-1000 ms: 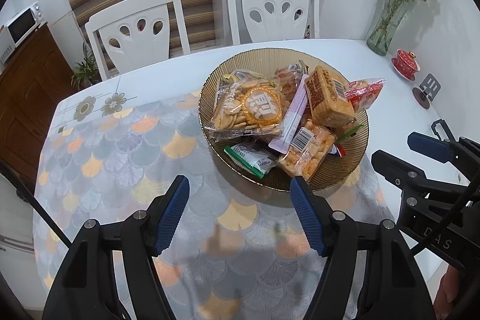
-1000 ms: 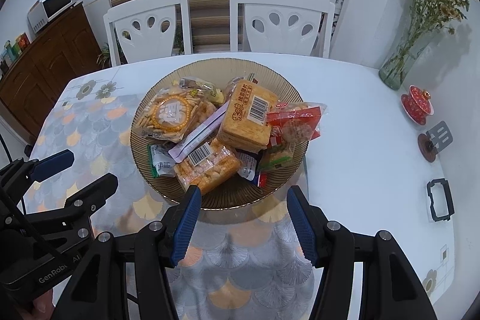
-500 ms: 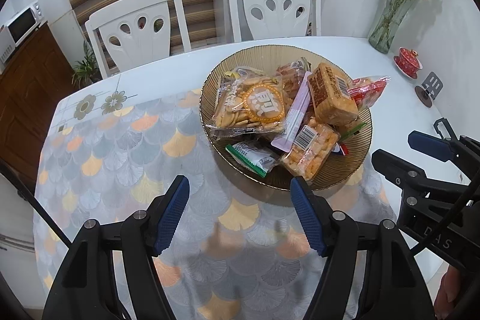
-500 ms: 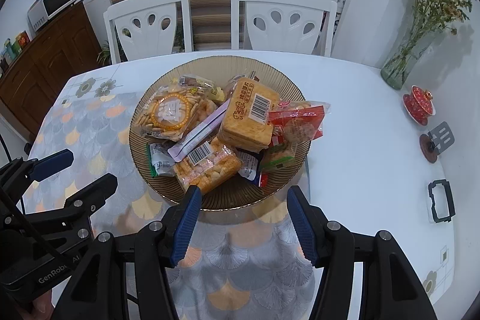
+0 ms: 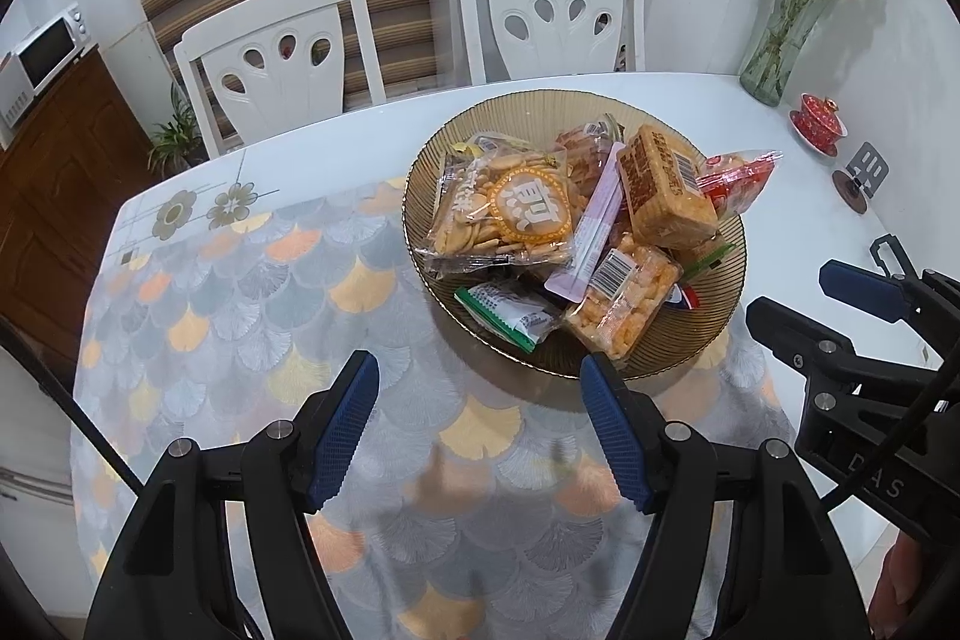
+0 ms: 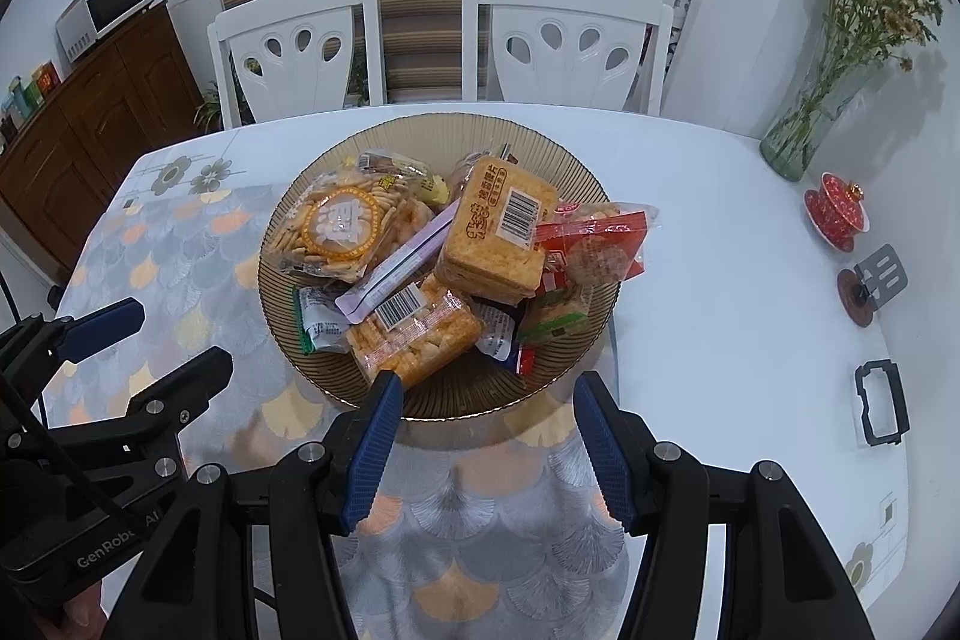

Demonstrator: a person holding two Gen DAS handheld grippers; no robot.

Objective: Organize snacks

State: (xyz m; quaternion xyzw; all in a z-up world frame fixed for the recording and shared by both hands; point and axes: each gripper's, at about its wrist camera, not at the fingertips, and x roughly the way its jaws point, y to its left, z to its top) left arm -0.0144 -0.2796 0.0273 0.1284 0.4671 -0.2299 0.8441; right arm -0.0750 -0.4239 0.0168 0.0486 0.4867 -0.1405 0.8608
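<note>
**Snacks heaped in amber dish as both tongs hang wide**

Dining-room table (image 6: 720, 250), half under a scallop-print cloth (image 5: 240, 316), carries a ribbed amber glass dish (image 6: 480, 394) piled with packets. Left gripper (image 5: 480, 388) hovers above the cloth with its blue-padded jaws spread wide and nothing between them; the dish lies just ahead of it and off to its right, the near rim close by its right fingertip. Right gripper (image 6: 483, 403) hangs likewise wide apart and empty, the dish's near rim directly ahead, between its tips.

Ahead of the right gripper, an orange cracker pack (image 6: 414, 334) sits nearest, a square biscuit pack (image 6: 498, 232) beyond it, a round-biscuit bag (image 6: 342, 232) to the far left, and a red packet (image 6: 600, 244) overhanging the rim at right.

Every snack in view lies in the dish, though loosely heaped. That fits either a pile awaiting sorting or a gathering just completed; neither view settles which. Contact between the tongs and the dish seems absent, though the fisheye makes the gap hard to judge.
</note>
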